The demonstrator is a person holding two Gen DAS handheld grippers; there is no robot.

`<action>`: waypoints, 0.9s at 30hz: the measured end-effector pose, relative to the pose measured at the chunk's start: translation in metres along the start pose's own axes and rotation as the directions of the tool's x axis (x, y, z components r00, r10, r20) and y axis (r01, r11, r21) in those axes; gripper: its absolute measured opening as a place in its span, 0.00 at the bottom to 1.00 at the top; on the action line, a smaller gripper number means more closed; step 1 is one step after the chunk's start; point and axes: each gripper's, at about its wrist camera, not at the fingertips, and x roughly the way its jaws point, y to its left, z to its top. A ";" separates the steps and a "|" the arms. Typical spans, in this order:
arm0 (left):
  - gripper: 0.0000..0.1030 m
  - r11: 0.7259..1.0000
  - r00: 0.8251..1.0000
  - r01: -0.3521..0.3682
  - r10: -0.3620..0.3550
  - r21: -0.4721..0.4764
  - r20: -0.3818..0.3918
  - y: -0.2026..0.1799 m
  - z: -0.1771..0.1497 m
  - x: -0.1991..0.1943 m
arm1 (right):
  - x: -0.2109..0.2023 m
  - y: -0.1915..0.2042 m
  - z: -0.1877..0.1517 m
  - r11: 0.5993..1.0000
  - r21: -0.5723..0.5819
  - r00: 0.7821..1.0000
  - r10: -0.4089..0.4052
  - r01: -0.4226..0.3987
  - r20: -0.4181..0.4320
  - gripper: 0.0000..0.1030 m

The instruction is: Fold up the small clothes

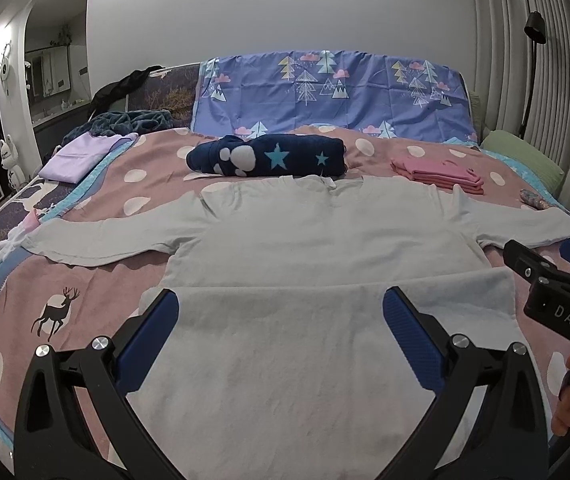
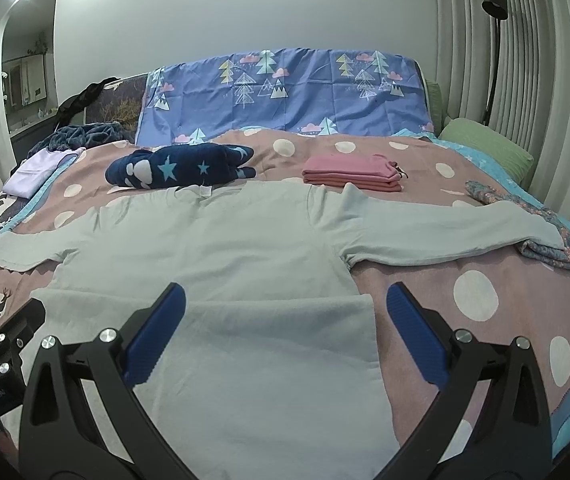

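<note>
A pale grey long-sleeved shirt (image 1: 309,248) (image 2: 221,240) lies flat on the bed with both sleeves spread out sideways. Its bottom part is folded up over the body, leaving a straight edge across the middle. My left gripper (image 1: 281,312) hovers open above that folded part, nothing between its blue pads. My right gripper (image 2: 285,308) is open too, over the folded part's right corner. In the left wrist view the right gripper (image 1: 557,280) shows at the right edge, with a hand (image 1: 567,396) below it. The left gripper (image 2: 1,336) shows at the left edge of the right wrist view.
A rolled dark blue star blanket (image 1: 269,156) (image 2: 181,168) and a folded pink stack (image 1: 439,172) (image 2: 353,174) lie behind the shirt's collar. A lilac folded cloth (image 1: 81,156) sits far left, a floral garment (image 2: 553,240) under the right cuff, a green pillow (image 2: 485,144) far right.
</note>
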 end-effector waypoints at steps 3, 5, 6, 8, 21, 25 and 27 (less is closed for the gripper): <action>0.99 1.000 1.000 0.005 -0.005 -0.006 -0.009 0.001 -0.003 0.004 | 0.001 0.003 0.000 1.000 -0.005 1.000 -0.002 0.002 -0.003 0.98; 0.99 1.000 1.000 0.006 -0.006 -0.011 -0.013 0.002 -0.004 0.006 | 0.002 0.005 -0.001 1.000 -0.007 1.000 -0.003 0.003 -0.005 0.98; 0.99 1.000 1.000 0.006 -0.006 -0.014 -0.015 0.002 -0.005 0.007 | 0.002 0.005 -0.001 1.000 -0.009 1.000 -0.004 0.004 -0.006 0.98; 0.99 1.000 1.000 0.011 -0.011 -0.022 -0.019 0.005 -0.004 0.008 | 0.002 0.006 0.000 1.000 -0.009 1.000 -0.005 0.005 -0.008 0.98; 0.99 0.996 0.996 0.088 -0.088 -0.018 0.000 0.009 0.001 0.014 | 0.008 0.015 0.001 1.000 -0.024 1.000 -0.008 0.008 -0.013 0.98; 0.99 0.987 0.985 0.155 -0.152 -0.030 0.078 0.012 0.000 0.007 | 0.010 0.017 0.003 1.000 -0.026 1.000 -0.010 0.009 -0.020 0.98; 0.99 0.983 0.981 0.175 -0.170 -0.053 0.094 0.014 0.002 0.007 | 0.011 0.019 0.005 1.000 -0.025 1.000 -0.011 0.010 -0.022 0.98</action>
